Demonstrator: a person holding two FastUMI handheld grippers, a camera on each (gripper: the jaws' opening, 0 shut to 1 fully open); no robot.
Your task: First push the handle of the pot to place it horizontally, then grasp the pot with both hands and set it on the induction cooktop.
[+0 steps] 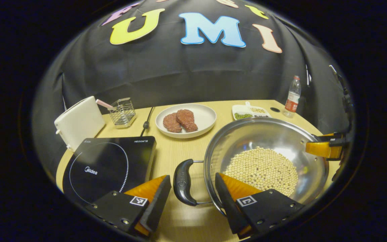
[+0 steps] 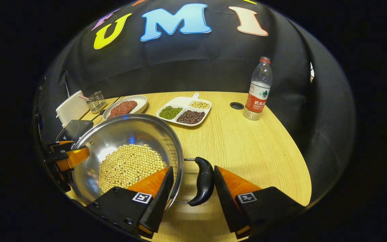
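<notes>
A steel pot [image 1: 274,134] holding pale soybeans [image 1: 264,169] stands on the wooden table, to the right of the black induction cooktop [image 1: 109,164]. In the left gripper view my left gripper [image 1: 191,198] is open and straddles the pot's black left handle [image 1: 182,183]; one finger reaches over the pot's rim. My right gripper [image 2: 193,195] is open around the black right handle [image 2: 203,181] of the pot [image 2: 129,131], its left finger over the rim. Each view shows the other gripper at the pot's far side: the right gripper [image 1: 324,148] and the left gripper [image 2: 69,157].
Behind the pot are a white plate [image 1: 207,116] with two meat patties, a divided white dish [image 2: 183,101] of beans and a water bottle [image 2: 258,89]. A white box [image 1: 79,122] and a wire basket [image 1: 123,112] stand behind the cooktop. The table edge curves close at the right.
</notes>
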